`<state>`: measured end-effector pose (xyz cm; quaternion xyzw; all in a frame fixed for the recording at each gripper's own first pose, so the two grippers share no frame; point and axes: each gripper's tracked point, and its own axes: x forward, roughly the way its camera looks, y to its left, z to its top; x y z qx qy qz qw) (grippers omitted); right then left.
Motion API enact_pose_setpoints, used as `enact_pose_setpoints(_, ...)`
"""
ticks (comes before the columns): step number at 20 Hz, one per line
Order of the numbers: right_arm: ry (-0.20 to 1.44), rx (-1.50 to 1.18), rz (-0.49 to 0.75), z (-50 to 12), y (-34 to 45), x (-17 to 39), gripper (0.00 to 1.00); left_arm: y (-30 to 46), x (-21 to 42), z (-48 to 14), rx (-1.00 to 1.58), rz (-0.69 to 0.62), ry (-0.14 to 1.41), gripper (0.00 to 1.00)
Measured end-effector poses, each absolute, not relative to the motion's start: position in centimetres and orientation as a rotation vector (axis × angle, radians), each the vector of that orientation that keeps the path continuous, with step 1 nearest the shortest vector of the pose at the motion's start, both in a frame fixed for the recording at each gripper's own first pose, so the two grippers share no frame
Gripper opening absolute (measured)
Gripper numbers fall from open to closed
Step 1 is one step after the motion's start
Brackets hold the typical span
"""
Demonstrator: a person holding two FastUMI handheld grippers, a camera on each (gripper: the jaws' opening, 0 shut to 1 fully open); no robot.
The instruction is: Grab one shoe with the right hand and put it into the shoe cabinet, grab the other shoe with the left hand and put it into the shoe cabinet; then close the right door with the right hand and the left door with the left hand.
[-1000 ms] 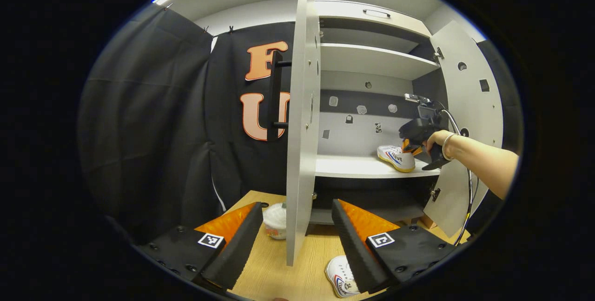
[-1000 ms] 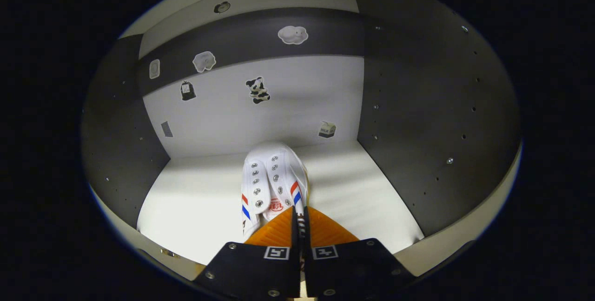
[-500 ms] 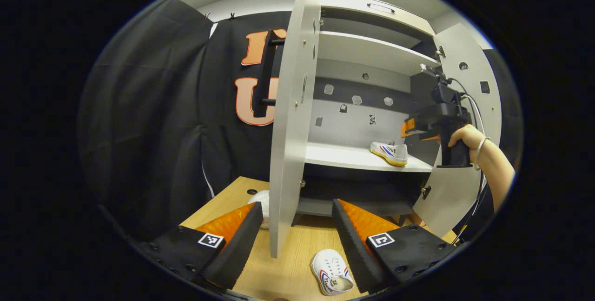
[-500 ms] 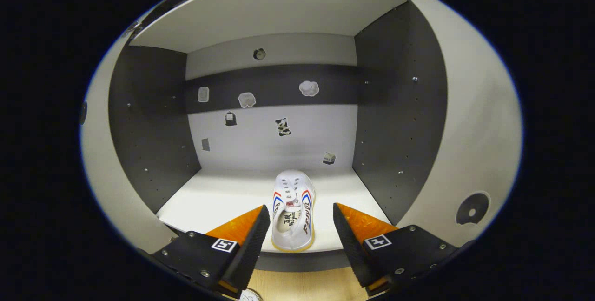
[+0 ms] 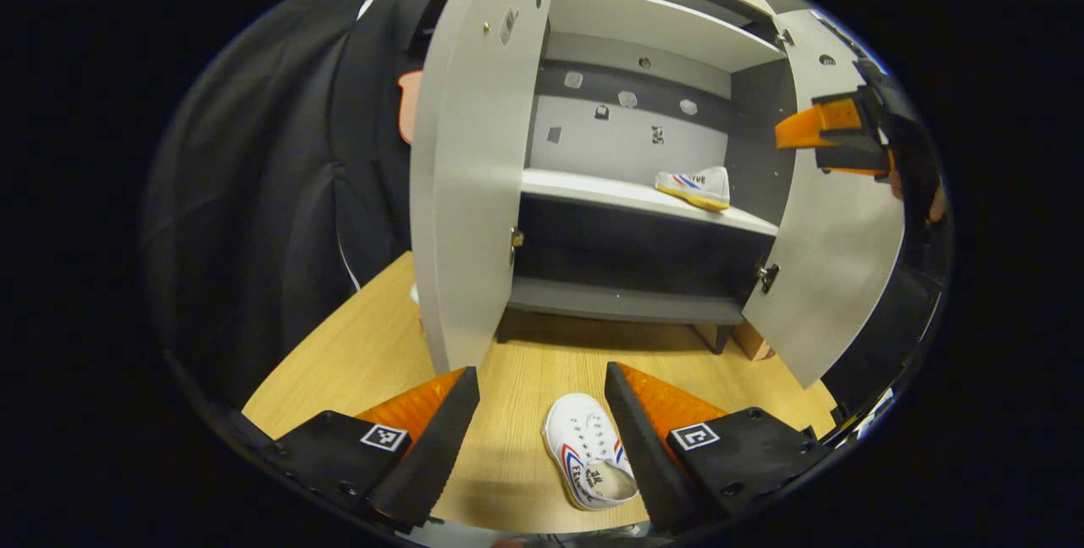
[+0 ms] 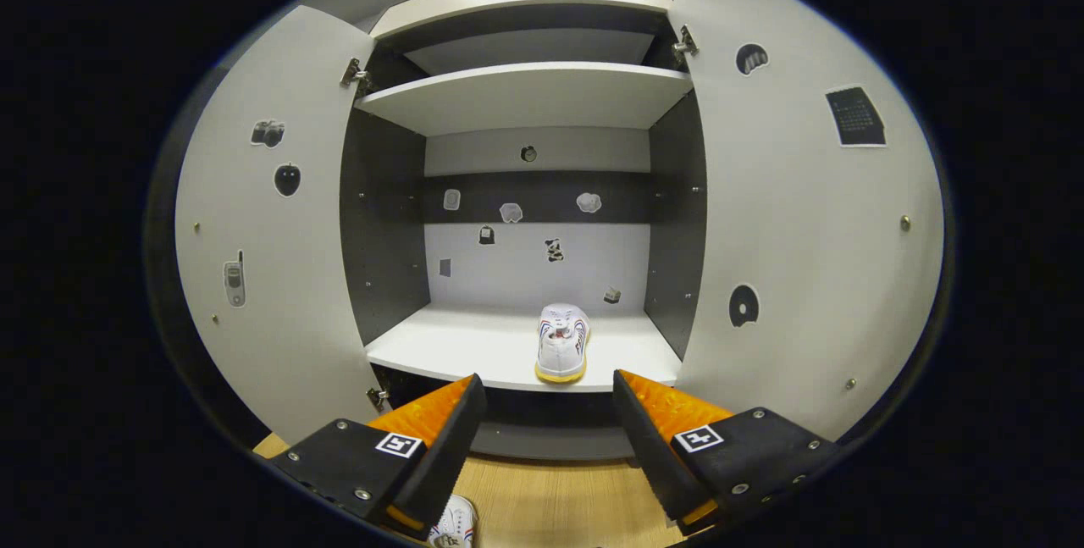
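Gaping left tool (image 5: pixel 540 400) hovers above floor shoe (image 5: pixel 587 462).

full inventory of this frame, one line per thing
shoe on shelf: 1, white with red and blue stripes, cabinet's middle shelf, right side.
shoe on floor: 1, white, wooden floor, between the left gripper's fingers, not gripped.
shoe cabinet: 1, pale grey with dark inner walls, straight ahead.
doors: 2, pale grey, both open, stickers inside.
stickers: several, back wall.
floor: wood.
left gripper: open.
right gripper: open, facing cabinet.
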<state>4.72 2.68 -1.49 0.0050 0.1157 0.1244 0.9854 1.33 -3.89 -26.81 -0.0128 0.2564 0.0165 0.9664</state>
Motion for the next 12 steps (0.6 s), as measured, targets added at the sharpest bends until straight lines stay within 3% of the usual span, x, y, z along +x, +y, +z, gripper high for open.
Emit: enact_pose_setpoints(12, 0.280, -0.066, 0.211, -4.6, -2.0, 0.3, 0.93, -6.2, -0.1, -43.9, -0.041, -0.004, 0.891, 0.98)
